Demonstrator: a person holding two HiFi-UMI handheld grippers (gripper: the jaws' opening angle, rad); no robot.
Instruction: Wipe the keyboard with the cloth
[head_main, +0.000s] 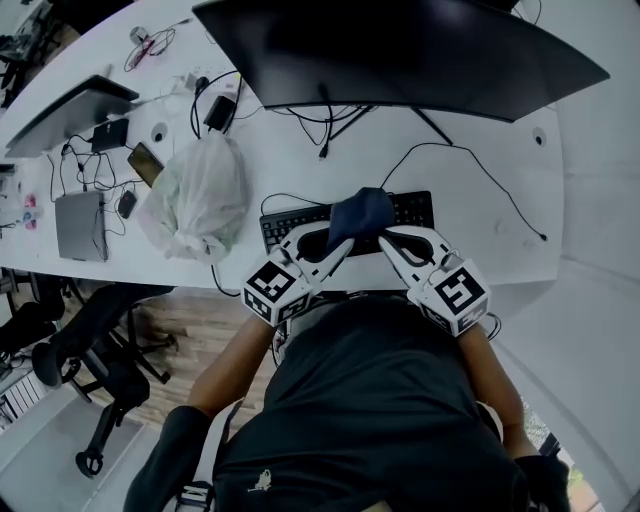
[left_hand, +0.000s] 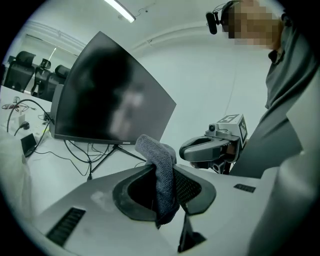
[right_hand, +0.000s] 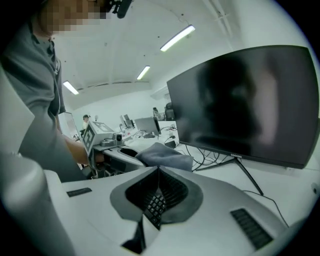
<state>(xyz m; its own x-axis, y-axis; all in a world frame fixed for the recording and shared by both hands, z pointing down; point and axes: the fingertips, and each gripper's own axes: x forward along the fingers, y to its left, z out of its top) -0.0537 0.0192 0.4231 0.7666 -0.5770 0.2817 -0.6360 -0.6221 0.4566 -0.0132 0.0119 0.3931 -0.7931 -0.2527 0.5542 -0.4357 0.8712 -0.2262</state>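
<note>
My left gripper (head_main: 340, 240) has its jaws closed on the cloth (head_main: 360, 214). In the left gripper view the dark grey-blue fabric is pinched btw the two jaws; one fold stands up above them and the rest hangs down below. In the head view the cloth is over the middle of the black keyboard (head_main: 288, 224); if it touches the keyboard I cannot tell. My right gripper (head_main: 388, 240) is just beside the cloth, on its right, w/ the tips near the fabric. Its jaws are together at the tips and hold nothing. In the right gripper view only a bit of the keyboard shows through the small gap lower down, and the cloth is just ahead of the tips. The keyboard lies on the white surface (head_main: 500, 230), in front of the big dark monitor (head_main: 400, 50). Left of the keyboard stands a plastic bag (head_main: 195, 195), and further left lies a closed laptop (head_main: 80, 225).
</note>
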